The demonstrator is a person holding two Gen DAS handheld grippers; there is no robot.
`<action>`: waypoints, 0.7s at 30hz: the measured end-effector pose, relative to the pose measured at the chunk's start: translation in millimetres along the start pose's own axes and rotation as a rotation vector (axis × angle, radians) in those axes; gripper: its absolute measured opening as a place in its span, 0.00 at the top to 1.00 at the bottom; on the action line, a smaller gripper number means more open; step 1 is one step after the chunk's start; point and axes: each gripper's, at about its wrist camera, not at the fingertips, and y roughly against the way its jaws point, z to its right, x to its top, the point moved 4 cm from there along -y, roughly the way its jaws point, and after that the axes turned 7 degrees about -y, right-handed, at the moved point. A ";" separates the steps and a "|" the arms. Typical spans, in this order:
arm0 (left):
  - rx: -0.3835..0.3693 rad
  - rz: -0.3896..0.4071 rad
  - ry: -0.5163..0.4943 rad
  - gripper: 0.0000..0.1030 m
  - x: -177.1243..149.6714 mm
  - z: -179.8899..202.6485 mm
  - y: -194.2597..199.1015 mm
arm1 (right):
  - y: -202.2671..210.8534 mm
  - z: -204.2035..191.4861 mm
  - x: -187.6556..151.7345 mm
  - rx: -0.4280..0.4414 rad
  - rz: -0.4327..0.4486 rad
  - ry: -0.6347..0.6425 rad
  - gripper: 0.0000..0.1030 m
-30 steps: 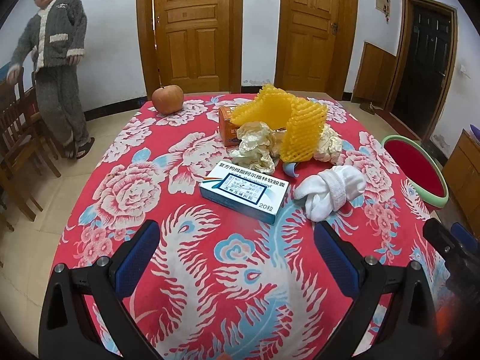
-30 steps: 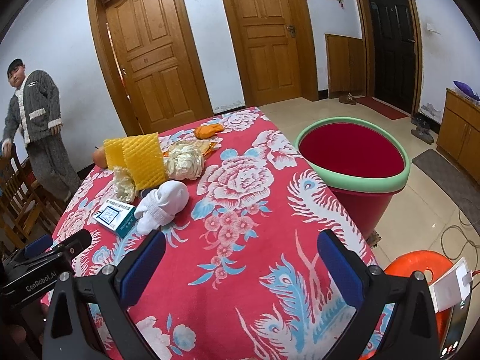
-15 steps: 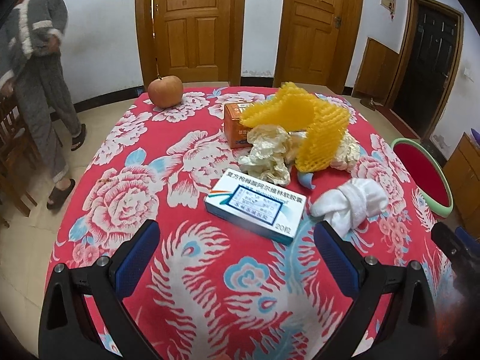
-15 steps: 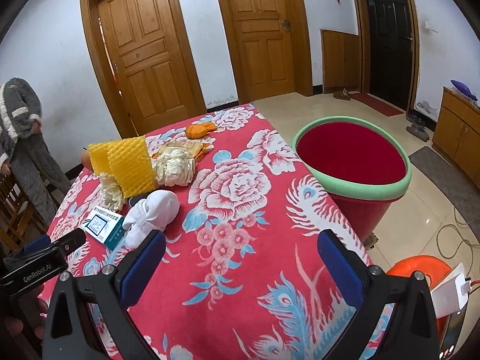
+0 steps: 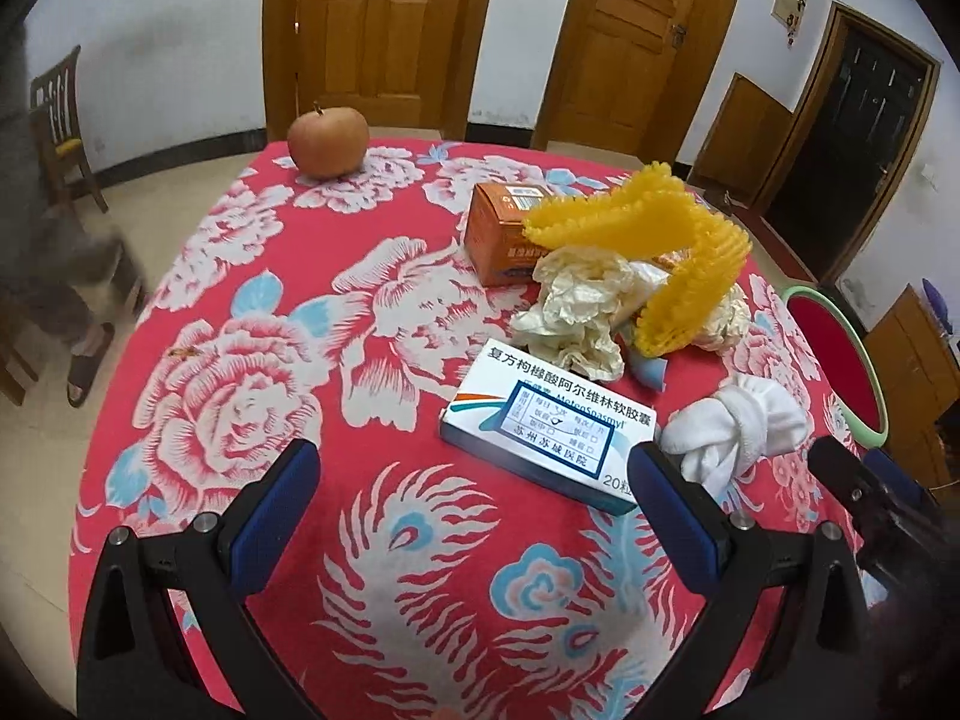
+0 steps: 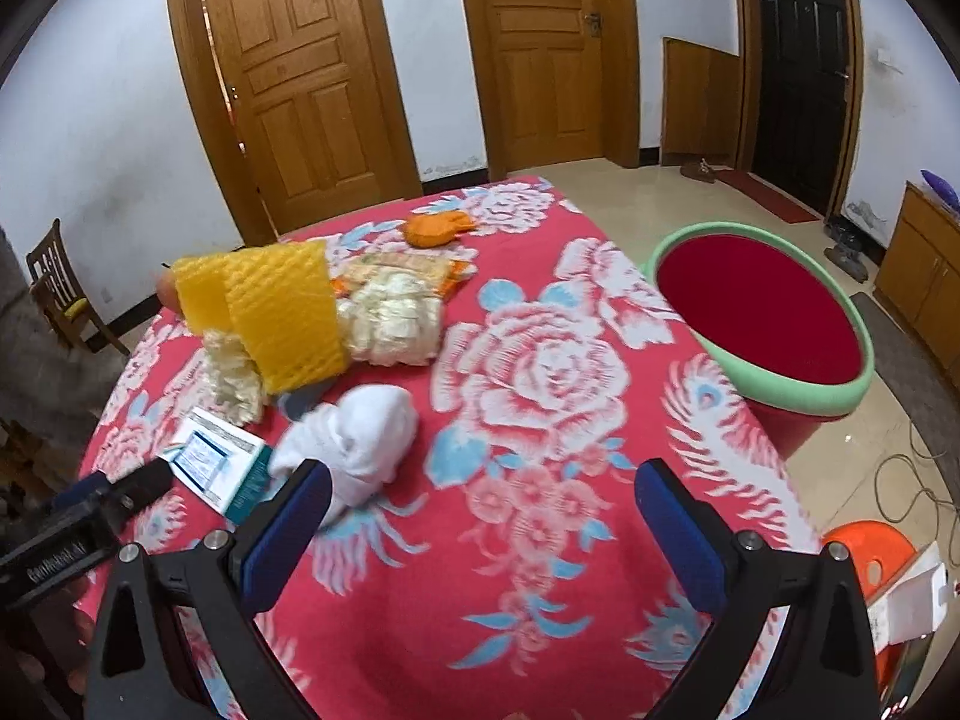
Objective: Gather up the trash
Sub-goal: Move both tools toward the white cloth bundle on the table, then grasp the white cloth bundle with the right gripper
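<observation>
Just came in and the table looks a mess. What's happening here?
A person is clearing trash off the floral table with two handheld grippers. Both the left gripper and right gripper are open and hold nothing. The left one faces the white medicine box; the right is near the white cloth bundle. Crumpled paper, yellow foam netting and an orange box lie uncollected. The red bin stands beside the table.

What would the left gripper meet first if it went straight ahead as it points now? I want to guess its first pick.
Probably the white medicine box: it lies nearest ahead, just right of centre between the open jaws of the left gripper. Depth is unclear.
</observation>
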 end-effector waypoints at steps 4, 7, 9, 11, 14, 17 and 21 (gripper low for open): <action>0.008 0.012 -0.007 0.02 -0.9 2.9 2.0 | -7.2 -10.5 0.6 0.022 -0.015 0.024 0.04; 0.023 0.020 0.008 0.02 -0.6 2.0 4.6 | -15.7 -17.1 0.9 0.062 -0.050 0.041 0.16; 0.037 0.020 0.020 0.02 -0.9 1.5 6.5 | -19.4 -19.9 0.6 0.089 -0.065 0.051 0.25; 0.053 0.020 0.028 0.02 -1.3 1.0 7.9 | -23.5 -23.2 0.6 0.118 -0.083 0.062 0.32; 0.080 0.015 0.042 0.02 -2.0 0.0 9.1 | -30.8 -28.4 -1.3 0.171 -0.118 0.080 0.44; 0.099 0.007 0.057 0.02 -2.4 1.0 9.9 | -36.8 -31.6 -2.8 0.213 -0.153 0.085 0.62; 0.116 -0.009 0.047 0.02 -2.6 7.7 9.6 | -36.1 -33.0 -2.7 0.272 -0.150 0.091 0.84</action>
